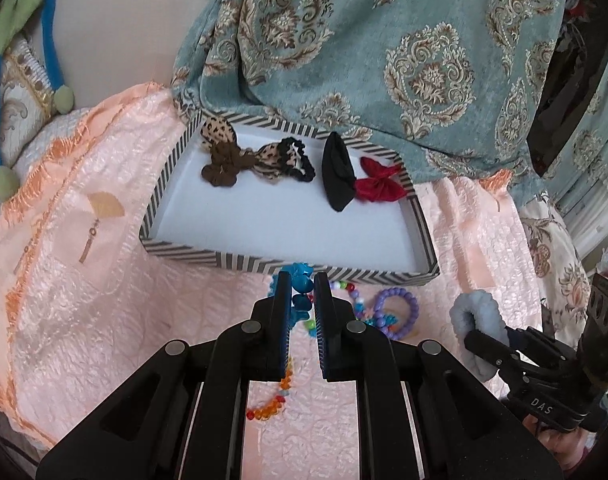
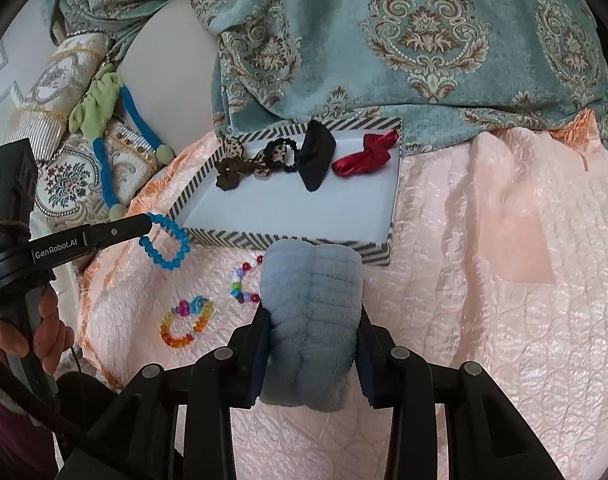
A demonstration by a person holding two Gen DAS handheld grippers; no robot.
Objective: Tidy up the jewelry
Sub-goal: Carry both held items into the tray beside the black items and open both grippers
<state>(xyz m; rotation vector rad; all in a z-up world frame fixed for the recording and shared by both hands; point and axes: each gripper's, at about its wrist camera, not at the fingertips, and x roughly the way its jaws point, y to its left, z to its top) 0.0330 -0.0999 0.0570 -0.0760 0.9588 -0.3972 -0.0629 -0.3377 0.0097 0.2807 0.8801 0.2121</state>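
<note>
My left gripper [image 1: 302, 286] is clenched on a blue bracelet [image 2: 166, 242], which hangs off its tips above the pink quilt [image 2: 483, 280], just before the striped tray [image 1: 184, 254]. My right gripper [image 2: 311, 322] squeezes a fluffy grey scrunchie [image 2: 311, 300]. Bows [image 1: 377, 182] and hair ties [image 1: 240, 156] lie along the tray's far side; three more bead bracelets [image 2: 188, 322] rest on the quilt near the tray
</note>
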